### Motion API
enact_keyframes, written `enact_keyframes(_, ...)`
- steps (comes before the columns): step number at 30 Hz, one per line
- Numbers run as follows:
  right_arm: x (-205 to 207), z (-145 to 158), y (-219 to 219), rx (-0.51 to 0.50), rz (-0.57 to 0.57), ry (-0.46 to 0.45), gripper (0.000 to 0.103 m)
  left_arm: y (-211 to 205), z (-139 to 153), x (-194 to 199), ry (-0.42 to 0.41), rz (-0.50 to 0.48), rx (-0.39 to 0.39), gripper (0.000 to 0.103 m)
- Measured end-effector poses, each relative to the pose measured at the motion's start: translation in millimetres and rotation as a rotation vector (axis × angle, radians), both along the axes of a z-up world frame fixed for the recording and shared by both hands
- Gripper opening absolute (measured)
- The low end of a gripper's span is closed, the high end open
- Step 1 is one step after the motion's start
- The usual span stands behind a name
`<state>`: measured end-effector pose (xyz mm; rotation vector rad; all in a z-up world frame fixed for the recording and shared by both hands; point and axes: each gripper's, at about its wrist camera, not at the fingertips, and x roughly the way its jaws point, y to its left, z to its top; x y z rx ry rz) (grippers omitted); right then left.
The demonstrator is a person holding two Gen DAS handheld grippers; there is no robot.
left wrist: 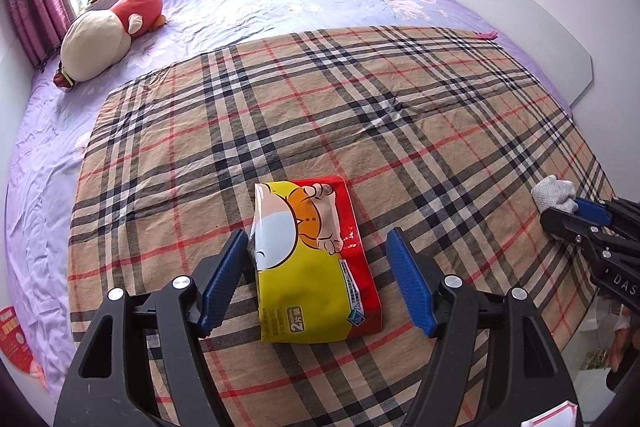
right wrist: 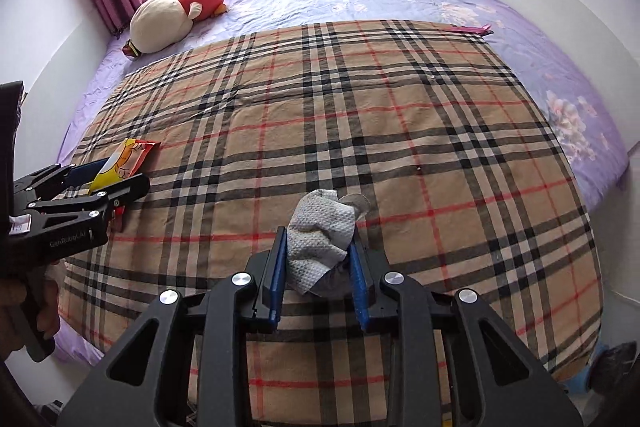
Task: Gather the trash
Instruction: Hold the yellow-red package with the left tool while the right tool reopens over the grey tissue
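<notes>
I hold my right gripper (right wrist: 318, 263) pinched on a crumpled white wipe (right wrist: 320, 235), which it carries just above the checked blanket (right wrist: 400, 131). My left gripper (left wrist: 320, 279) stands spread around the yellow and red wrapper (left wrist: 316, 263) that lies flat on the blanket. One pad is at the wrapper's edge and the other is apart from it, so I judge it is not yet gripped. So one piece is collected and one piece is left. I see no bin clearly. At the blanket's far edge lies a small pink thing (right wrist: 472, 28), too small to name. The lower right corner of both views is dark and unclear.
</notes>
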<state>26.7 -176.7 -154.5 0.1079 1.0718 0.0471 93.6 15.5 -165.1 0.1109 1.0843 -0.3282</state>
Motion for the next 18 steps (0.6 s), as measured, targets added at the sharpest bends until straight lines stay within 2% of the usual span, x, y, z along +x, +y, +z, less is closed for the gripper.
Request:
enact_keyframes(1,-1.3,1.5,0.1,-0.014,-0.012,-0.009,0.040,-0.1,0.2,-0.2,0.001,0.005,0.007,0.072)
enact_keyframes(2,-4.2,3.8,-0.3,-0.029,-0.025,-0.022,0.054,0.4,0.5,-0.6,0.002,0.012,0.013,0.072)
enact_keyframes(4,-9.3,9.6,-4.1,-0.036,-0.064,-0.052,0.068,1.8,-0.4,-2.0,0.004,0.028,0.022,0.081)
enact_keyframes(7,-8.1,11.6,-12.6,-0.006,-0.100,-0.061,0.070,3.8,-2.8,-2.8,0.001,0.060,0.042,0.086)
enact_keyframes(10,-1.5,2.7,-16.4,0.014,-0.114,-0.023,0.072,6.2,-3.9,1.4,0.003,0.093,0.043,0.088)
enact_keyframes(13,3.4,-3.6,-9.6,-0.018,-0.105,-0.013,0.072,6.6,-5.2,6.1,0.003,0.107,0.047,0.091)
enact_keyframes(18,4.0,-6.0,4.9,-0.091,-0.068,-0.015,0.072,5.2,-5.3,9.7,0.010,0.107,0.048,0.090)
